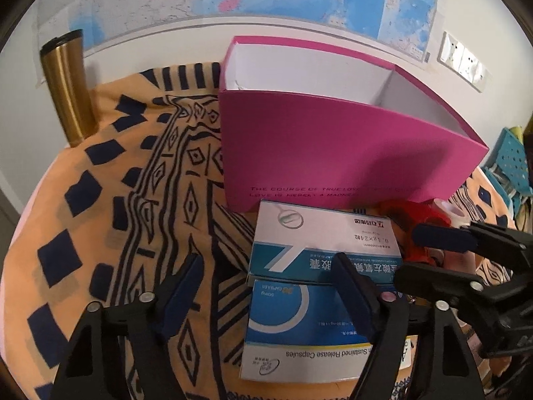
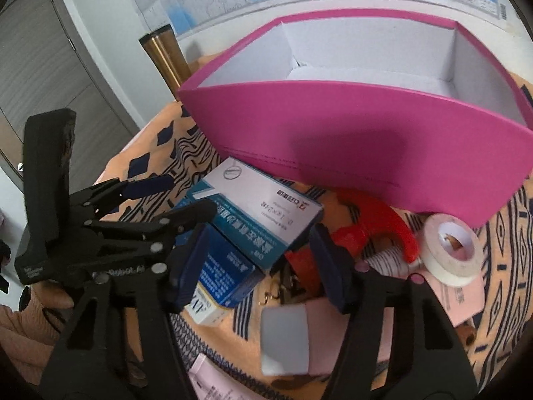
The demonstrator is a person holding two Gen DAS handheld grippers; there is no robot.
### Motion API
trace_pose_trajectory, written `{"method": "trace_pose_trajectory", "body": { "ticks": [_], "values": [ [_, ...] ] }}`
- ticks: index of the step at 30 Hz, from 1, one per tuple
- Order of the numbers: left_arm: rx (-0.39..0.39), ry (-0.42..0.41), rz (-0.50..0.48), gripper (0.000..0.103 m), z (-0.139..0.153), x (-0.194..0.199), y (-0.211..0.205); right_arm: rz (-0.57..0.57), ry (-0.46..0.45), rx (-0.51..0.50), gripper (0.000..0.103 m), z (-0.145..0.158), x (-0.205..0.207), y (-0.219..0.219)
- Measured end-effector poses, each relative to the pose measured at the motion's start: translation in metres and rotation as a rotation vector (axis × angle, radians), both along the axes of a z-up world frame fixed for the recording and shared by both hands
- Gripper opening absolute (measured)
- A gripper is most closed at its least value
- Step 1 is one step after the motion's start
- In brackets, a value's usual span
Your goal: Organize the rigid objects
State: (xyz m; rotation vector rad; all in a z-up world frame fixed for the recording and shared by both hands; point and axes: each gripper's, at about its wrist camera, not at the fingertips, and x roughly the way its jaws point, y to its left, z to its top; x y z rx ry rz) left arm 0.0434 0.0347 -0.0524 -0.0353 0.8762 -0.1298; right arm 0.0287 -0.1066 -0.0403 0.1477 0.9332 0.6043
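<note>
Left wrist view: left gripper (image 1: pixel 266 296) spread wide, nothing held. Upper medicine box (image 1: pixel 324 240) at 12 o'clock off the tips, stacked on lower medicine box (image 1: pixel 299 330), whose near end sits between the fingers. Right finger (image 1: pixel 353 300) overlaps the stack's right edge; contact not certain from this angle. Pink storage box (image 1: pixel 333 146) behind the stack at 12, open top, interior mostly hidden here. Right gripper (image 1: pixel 443 238) enters at 3 o'clock over the red tape dispenser (image 1: pixel 413 220). Gold tumbler (image 1: pixel 68 90) at 10, against the wall, well apart.

Right wrist view: right gripper (image 2: pixel 263 266) also wide, empty. Same two medicine boxes at 11 to 12 off the tips, dispenser at 1, white tape roll (image 2: pixel 451 250) at 2. Pink storage box at 12, looks empty. Left gripper (image 2: pixel 173 196) at 9 to 10, beside the stack.

Step, by judgement: pre-grasp on the first item, nothing binned yet. Next: centre on the upper box, close across its narrow sides, lift clear of the lower one, carry over the pink front wall, release inside. Worth avoiding: crowding by the other gripper.
</note>
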Motion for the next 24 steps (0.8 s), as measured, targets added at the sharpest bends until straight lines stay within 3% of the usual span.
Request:
{"method": "trace_pose_trajectory", "body": {
  "ticks": [14,24],
  "values": [
    [-0.036,0.073,-0.124,0.062,-0.003,0.023,0.003,0.039,0.157,-0.073,0.065,-0.017,0.042,0.017],
    [-0.122,0.108,-0.154,0.060,-0.007,0.027,0.008,0.028,0.111,-0.022,0.062,-0.015,0.037,0.012]
  ]
}}
